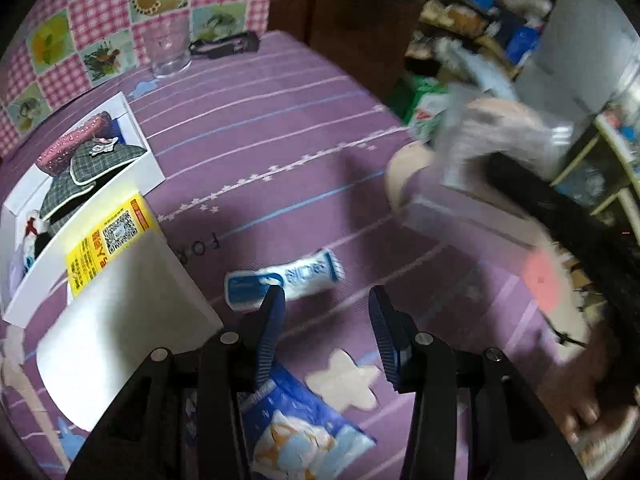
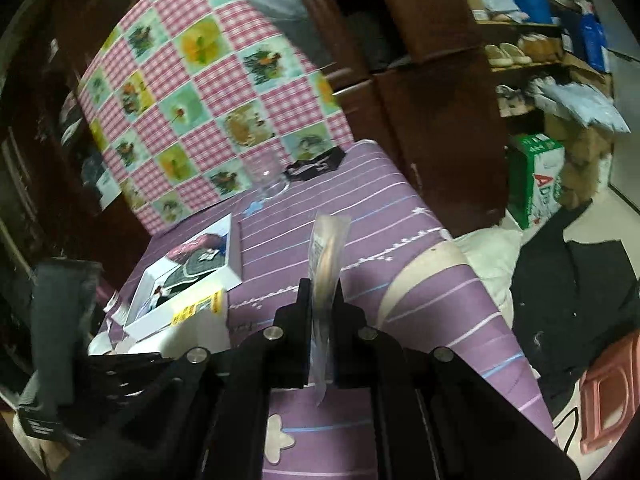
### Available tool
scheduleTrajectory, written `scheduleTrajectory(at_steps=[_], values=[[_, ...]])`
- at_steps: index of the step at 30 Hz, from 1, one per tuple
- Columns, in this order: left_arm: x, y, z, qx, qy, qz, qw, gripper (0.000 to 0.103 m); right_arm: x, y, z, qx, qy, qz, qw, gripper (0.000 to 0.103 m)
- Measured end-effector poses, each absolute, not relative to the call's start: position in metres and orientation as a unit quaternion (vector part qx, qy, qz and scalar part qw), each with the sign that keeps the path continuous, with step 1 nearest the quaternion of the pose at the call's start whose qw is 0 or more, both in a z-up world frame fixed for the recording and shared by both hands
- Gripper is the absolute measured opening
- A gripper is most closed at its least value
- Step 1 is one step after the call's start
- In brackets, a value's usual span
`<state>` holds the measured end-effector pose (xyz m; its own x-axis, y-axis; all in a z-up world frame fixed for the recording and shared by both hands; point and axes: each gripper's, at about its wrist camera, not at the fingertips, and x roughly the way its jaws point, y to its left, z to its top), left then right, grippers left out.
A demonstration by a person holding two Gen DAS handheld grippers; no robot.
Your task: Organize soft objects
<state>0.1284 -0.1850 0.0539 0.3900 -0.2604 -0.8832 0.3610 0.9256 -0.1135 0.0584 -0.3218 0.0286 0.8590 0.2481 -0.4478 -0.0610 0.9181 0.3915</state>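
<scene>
I see my left gripper [image 1: 326,300] with its jaws parted and nothing between them, hanging above the purple striped bedsheet [image 1: 280,120]. A small white-and-blue tissue pack [image 1: 282,280] lies on the sheet just beyond its left finger. My right gripper [image 2: 322,288] is clenched on a flat clear plastic packet [image 2: 326,256], held on edge and upright above the same sheet. The white box [image 1: 140,144] lies open on the sheet at its far left side, with a plaid pouch [image 1: 92,172] and a pink glittery pouch [image 1: 76,140] inside.
</scene>
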Motion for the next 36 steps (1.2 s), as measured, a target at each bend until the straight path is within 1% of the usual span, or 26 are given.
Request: scheduleTrajectory(at_steps=[2,3,5,8,12,14,16,18,19,22,23,28,36], values=[[0.136,-0.189,0.046,0.048,0.529,-0.168,0.830,0.044,0.058,-0.321,0.031,0.173,0.248,0.067,0.951,0.008],[0.141,-0.190,0.042,0.044,0.537,-0.160,0.827,0.050,0.057,-0.320,0.031,0.169,0.248,0.064,0.952,0.008],[0.147,-0.195,0.034,0.042,0.548,-0.152,0.822,0.056,0.058,-0.321,0.030,0.170,0.252,0.067,0.950,0.008],[0.155,-0.200,0.023,0.058,0.566,-0.133,0.812,0.056,0.058,-0.321,0.029,0.172,0.255,0.076,0.948,0.008],[0.158,-0.207,0.019,0.093,0.561,-0.110,0.815,0.056,0.058,-0.318,0.030,0.169,0.255,0.079,0.949,0.008],[0.156,-0.208,0.019,0.092,0.555,-0.109,0.819,0.055,0.058,-0.318,0.030,0.167,0.256,0.080,0.949,0.008],[0.158,-0.205,0.019,0.079,0.558,-0.107,0.819,0.048,0.058,-0.317,0.030,0.167,0.256,0.079,0.949,0.008],[0.161,-0.199,0.021,0.064,0.555,-0.092,0.824,0.029,0.058,-0.317,0.030,0.168,0.255,0.078,0.949,0.008],[0.161,-0.194,0.022,0.054,0.555,-0.093,0.825,0.025,0.058,-0.317,0.029,0.167,0.255,0.078,0.949,0.008],[0.166,-0.185,0.022,0.035,0.556,-0.084,0.826,0.005,0.058,-0.317,0.028,0.164,0.258,0.078,0.949,0.008],[0.166,-0.182,0.021,0.032,0.554,-0.079,0.828,0.002,0.059,-0.316,0.027,0.162,0.259,0.079,0.949,0.008],[0.161,-0.168,0.025,-0.010,0.556,-0.108,0.824,0.000,0.062,-0.311,0.023,0.157,0.268,0.095,0.946,0.008],[0.126,-0.158,0.057,0.013,0.491,-0.121,0.862,0.000,0.067,-0.288,0.015,0.146,0.288,0.164,0.932,0.008]])
